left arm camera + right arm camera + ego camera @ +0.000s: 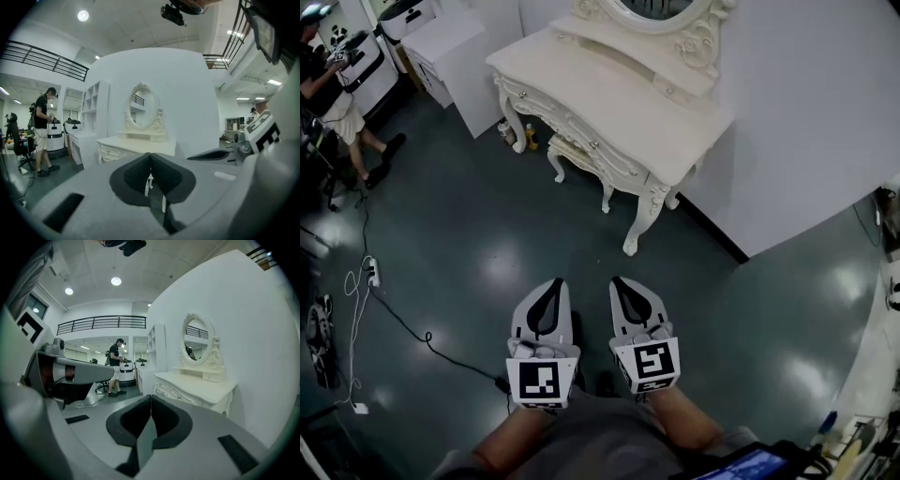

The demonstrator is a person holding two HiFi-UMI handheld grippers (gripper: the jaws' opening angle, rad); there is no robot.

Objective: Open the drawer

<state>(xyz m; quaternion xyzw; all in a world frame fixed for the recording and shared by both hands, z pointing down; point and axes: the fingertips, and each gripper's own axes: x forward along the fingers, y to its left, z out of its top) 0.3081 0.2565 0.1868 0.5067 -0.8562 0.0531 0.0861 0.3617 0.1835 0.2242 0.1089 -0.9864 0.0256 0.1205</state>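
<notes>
The grey two-jaw left gripper [551, 282] and right gripper [623, 281] hover side by side over the dark glossy floor [469, 234]; each has its jaws pressed together on nothing. The cream carved dressing table [619, 89] stands far ahead, well apart; its knobbed front drawer [581, 136] appears closed.

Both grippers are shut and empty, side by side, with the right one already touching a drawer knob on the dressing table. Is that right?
No. The right gripper touches nothing: the head view shows it over the floor, well short of the dressing table. It and the left gripper are indeed shut, empty and side by side.
</notes>
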